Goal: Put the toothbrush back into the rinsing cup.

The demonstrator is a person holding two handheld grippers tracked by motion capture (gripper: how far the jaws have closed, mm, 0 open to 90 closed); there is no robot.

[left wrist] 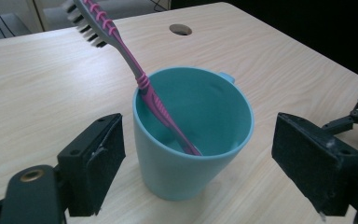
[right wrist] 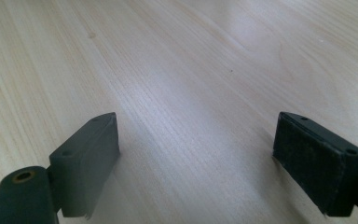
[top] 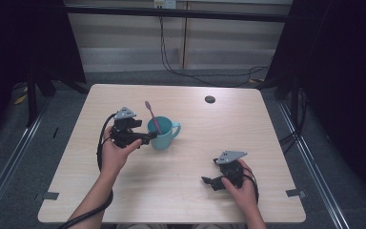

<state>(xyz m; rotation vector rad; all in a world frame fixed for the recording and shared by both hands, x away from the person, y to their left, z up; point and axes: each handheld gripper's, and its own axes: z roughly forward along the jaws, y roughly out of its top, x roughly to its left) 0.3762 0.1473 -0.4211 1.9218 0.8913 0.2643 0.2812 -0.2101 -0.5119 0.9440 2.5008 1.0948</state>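
A teal mug (top: pixel 163 136) (left wrist: pixel 168 172) stands upright left of the table's middle, its handle to the right in the high view. A pink and grey toothbrush (top: pixel 151 114) (left wrist: pixel 135 70) leans inside it, bristle head up and tilted to the left. My left gripper (top: pixel 145 138) (left wrist: pixel 198 126) is open at the mug's left side. Its two jaws flank the mug, with a gap between each pad and the wall. My right gripper (top: pixel 208 181) (right wrist: pixel 196 126) is open low over bare wood at the front right, with nothing between its jaws.
The light wooden table (top: pixel 219 129) has a round cable hole (top: pixel 210 99) (left wrist: pixel 180 29) at the back, right of centre. Dark curtains hang at both sides, and cables run along the floor behind the table.
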